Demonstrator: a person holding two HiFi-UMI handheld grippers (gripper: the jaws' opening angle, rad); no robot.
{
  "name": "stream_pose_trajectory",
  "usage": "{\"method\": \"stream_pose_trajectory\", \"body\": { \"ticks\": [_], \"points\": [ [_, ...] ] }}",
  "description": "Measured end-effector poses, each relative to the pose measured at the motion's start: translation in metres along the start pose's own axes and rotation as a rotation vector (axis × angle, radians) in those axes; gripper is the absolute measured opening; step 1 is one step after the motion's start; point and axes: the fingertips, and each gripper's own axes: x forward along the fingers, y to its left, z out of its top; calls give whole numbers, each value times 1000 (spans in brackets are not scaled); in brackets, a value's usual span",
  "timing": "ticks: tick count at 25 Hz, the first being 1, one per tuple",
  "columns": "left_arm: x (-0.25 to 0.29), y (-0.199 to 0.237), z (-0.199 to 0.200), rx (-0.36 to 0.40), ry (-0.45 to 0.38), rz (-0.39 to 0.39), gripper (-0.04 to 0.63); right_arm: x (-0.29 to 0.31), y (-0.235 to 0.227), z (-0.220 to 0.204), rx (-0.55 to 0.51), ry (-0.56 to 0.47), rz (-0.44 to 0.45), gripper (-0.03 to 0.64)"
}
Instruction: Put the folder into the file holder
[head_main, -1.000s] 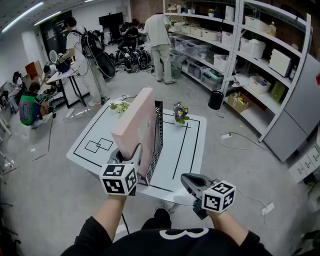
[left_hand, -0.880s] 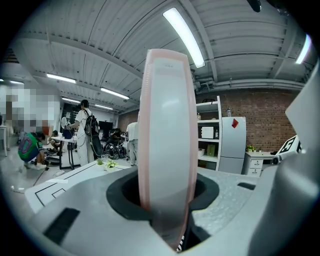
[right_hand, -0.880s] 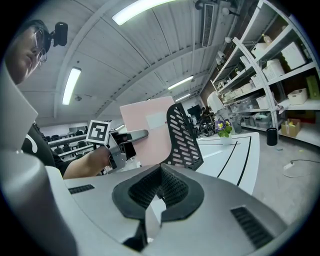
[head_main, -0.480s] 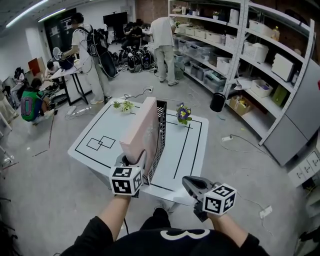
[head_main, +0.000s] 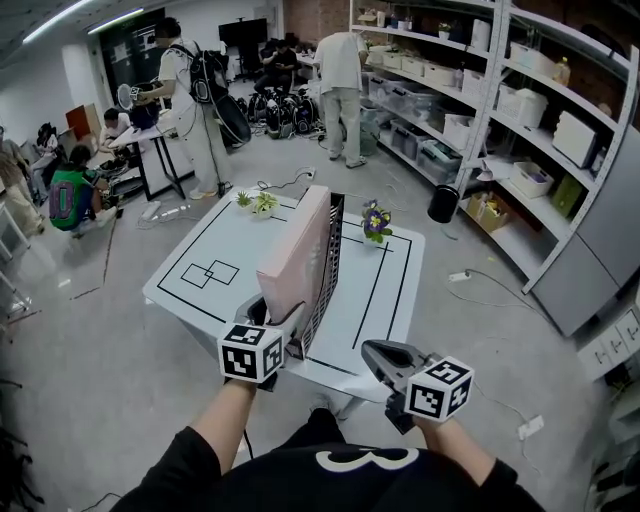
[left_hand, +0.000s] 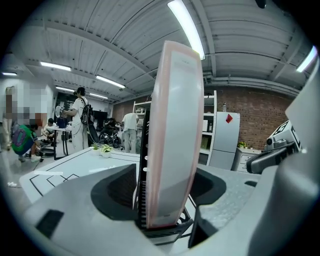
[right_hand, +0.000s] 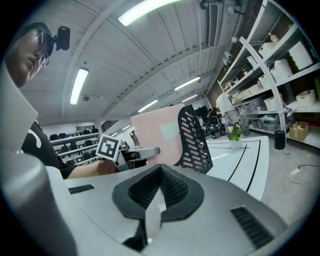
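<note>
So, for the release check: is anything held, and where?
Nothing. The left tool is opening, jaws clear of the folder between them; the right tool is shut, empty.

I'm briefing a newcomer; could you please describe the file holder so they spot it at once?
On the white table with black lines, look towards the near edge. The black perforated metal file holder stands there with a pale pink folder upright in it; unlike the two small potted plants farther back, it is tall and dark.
</note>
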Motion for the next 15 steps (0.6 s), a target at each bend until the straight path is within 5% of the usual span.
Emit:
{"method": "stream_pose_trajectory", "body": {
  "ticks": [9,15],
  "points": [
    [-44,-13,-22,-50,36,-36,299,-6,20,10,-23,-50,48,5],
    [-85,-57,-7,-151,13,-167,281,-12,46,27,-20,-82,91,5]
  ]
}}
